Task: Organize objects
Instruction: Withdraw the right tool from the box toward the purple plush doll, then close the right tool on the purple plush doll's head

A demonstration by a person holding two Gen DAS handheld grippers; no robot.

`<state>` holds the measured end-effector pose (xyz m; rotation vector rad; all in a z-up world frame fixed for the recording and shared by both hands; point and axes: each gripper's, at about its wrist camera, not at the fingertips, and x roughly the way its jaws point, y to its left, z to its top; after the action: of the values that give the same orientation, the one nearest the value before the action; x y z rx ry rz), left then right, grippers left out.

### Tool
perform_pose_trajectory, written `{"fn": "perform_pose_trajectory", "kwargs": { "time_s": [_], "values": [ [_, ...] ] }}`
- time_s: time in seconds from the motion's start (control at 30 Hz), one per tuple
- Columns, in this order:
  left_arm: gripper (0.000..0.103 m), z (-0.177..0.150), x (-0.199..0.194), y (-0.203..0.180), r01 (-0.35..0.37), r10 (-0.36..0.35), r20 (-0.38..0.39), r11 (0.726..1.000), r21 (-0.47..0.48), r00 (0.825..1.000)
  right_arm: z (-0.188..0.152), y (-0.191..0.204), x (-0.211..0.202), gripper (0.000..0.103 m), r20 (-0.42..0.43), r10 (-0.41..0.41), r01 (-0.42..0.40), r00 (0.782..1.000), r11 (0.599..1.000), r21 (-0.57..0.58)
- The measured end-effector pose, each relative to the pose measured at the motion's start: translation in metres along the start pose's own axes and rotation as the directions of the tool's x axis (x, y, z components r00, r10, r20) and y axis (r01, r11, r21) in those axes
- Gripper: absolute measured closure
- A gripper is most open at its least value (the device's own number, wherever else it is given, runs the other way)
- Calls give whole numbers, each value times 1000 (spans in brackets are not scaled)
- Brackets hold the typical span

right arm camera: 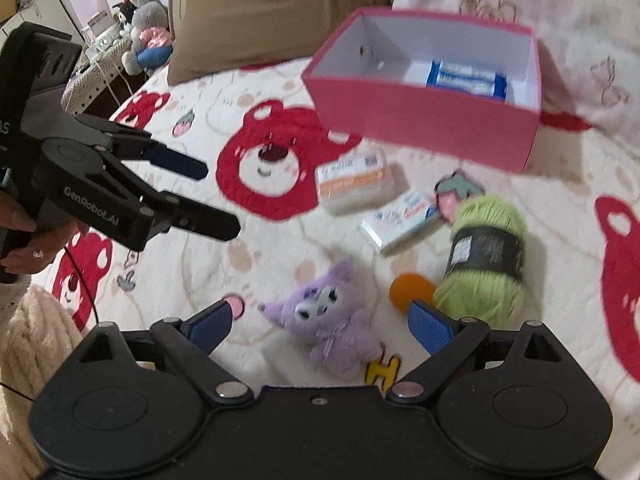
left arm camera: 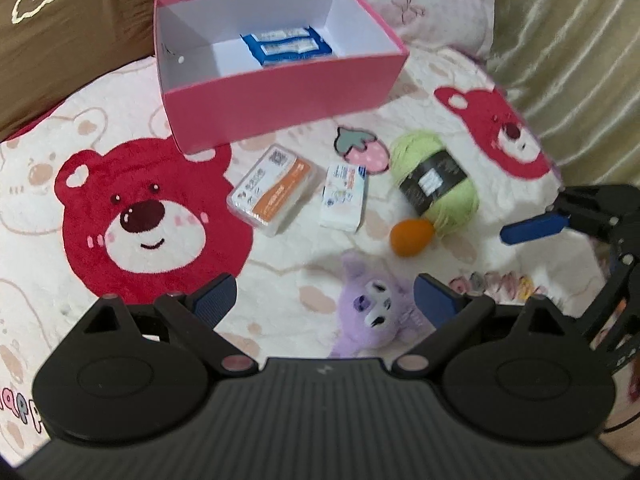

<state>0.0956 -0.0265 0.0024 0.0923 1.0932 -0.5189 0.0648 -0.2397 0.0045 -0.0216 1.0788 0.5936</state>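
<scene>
Small purple plush toy [right arm camera: 326, 330] lying on the white bear-print fleece blanket [right arm camera: 248, 264], between the spread fingers of the right gripper [right arm camera: 320, 320] – jaws wide, nothing held. Just beside it: small orange ball [right arm camera: 412, 290] touching a green yarn skein with a black band [right arm camera: 482, 258]; further on, a white tissue pack [left arm camera: 344, 196] and a clear-lidded orange-labelled case [left arm camera: 274, 190]. Beyond those, an open pink cardboard box [left arm camera: 280, 100] already holding blue-and-white packets [left arm camera: 286, 46]. Left gripper [left arm camera: 324, 300] also wide and empty, hovering near. Likely risks – soft plush squashing and slipping from a shallow pinch, or a finger nudging the ball so it rolls off across the fleece
</scene>
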Motion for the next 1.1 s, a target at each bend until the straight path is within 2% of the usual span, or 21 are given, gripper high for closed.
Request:
{"fn": "perform_pose_trajectory", "kwargs": {
  "time_s": [0.13, 0.33, 0.5, 0.7, 0.83, 0.93, 1.1],
  "values": [
    [8, -9, 11, 3, 22, -22, -10, 1000, -14, 1000, -11, 1, 12, 6, -20, -17, 17, 1000, 1000, -11],
    [9, -24, 20, 6, 57, -55, 43, 998, -40, 998, -22, -6, 28, 6, -47, -2, 4, 999, 1000, 31],
    [9, -39, 30, 8, 64, -62, 82, 998, -24, 995, -31, -7, 49, 6, -78, 2, 1, 997, 999, 48],
    [10, -57, 44, 14, 127, -120, 102, 990, -64, 987, -40, -5, 75, 7, -92, 22, -14, 995, 996, 93],
    [18, -65, 57, 9, 157, -150, 108, 986, -52, 983, -47, -8, 89, 7, -107, 39, -23, 993, 988, 153],
    [24, -68, 68, 2, 152, -148, 103, 988, -28, 984, -53, -11, 96, 7, -116, 27, -6, 993, 983, 182],
    [36, -72, 80, 6, 165, -158, 119, 985, -45, 980, -59, -17, 101, 11, -89, 13, 7, 996, 973, 229]
  ]
}}
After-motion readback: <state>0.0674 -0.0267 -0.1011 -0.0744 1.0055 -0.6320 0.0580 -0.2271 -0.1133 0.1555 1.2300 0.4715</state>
